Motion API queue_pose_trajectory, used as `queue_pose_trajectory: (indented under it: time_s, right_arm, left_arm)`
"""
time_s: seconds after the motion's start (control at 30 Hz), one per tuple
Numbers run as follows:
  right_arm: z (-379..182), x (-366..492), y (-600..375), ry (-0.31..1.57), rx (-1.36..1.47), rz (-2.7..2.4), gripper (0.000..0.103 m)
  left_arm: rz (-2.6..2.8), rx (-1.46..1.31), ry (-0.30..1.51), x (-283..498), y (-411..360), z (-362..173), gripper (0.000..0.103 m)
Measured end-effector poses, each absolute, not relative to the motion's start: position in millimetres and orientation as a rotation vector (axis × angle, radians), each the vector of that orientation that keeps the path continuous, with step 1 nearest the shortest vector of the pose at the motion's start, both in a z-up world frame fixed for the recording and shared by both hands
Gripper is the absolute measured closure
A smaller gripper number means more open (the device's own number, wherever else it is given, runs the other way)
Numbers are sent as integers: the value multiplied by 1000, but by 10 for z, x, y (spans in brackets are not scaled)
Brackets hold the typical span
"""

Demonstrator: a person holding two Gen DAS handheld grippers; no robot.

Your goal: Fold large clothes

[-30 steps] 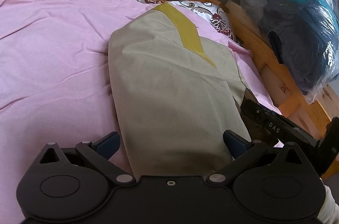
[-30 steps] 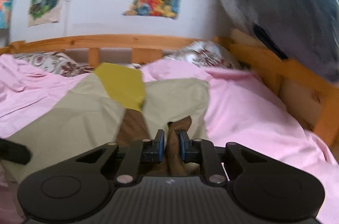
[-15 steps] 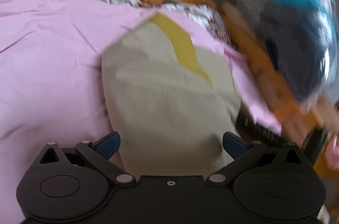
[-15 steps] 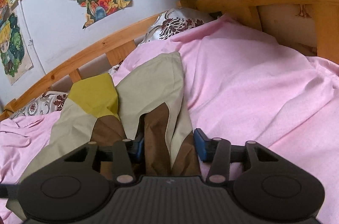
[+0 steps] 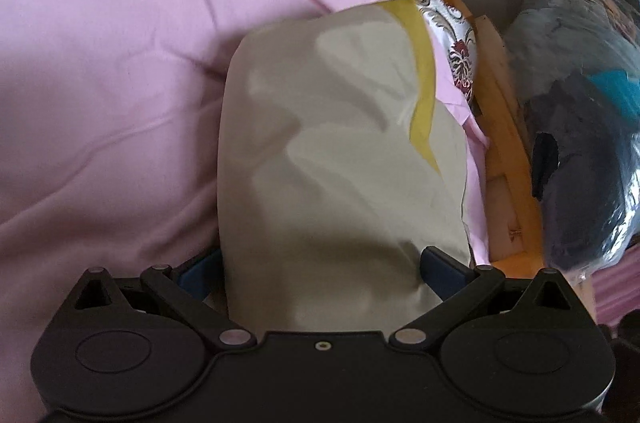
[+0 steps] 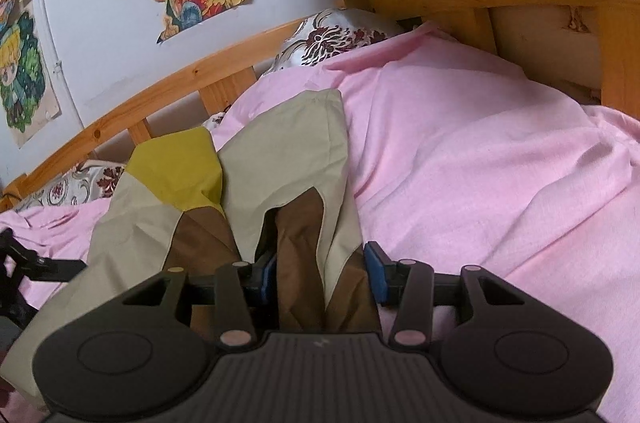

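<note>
Garment [image 5: 340, 163] lies folded on the pink sheet [image 5: 100, 103] near the bed rail [image 6: 132, 111]. Left gripper [image 5: 322, 265] is spread wide astride its near end (apparently flattening, not gripping); right gripper [image 6: 320, 275] stands partly apart around a brown fold, pinching nothing.

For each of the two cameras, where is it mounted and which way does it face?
Left wrist: on the open left gripper, looking along the folded beige garment with a yellow band toward the wooden bed rail.
Right wrist: on the open right gripper, facing the headboard; garment fabric lies between its fingers; the left gripper's black tip shows at left.
Shared: garment, pink bedsheet, floral pillow.
</note>
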State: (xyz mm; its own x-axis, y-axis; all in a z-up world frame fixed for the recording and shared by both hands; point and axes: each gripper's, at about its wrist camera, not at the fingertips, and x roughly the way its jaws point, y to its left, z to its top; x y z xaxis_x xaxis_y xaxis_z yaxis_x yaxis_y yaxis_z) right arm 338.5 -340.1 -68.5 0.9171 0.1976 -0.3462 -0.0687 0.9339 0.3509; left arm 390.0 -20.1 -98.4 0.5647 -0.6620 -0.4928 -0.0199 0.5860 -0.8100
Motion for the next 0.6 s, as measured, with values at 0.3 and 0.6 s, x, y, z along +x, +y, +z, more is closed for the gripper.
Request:
queue_pose_trajectory:
  time_s: [0.3,0.6]
  right_arm:
    - [-655,3365,-3339,408,338,125,66]
    - [-630,3254,-3214,370,337,152,95]
  left_arm:
    - [-415,-799,943,3976,-337,-874,2]
    - [-349,-630,960,3949,-516,-530,27]
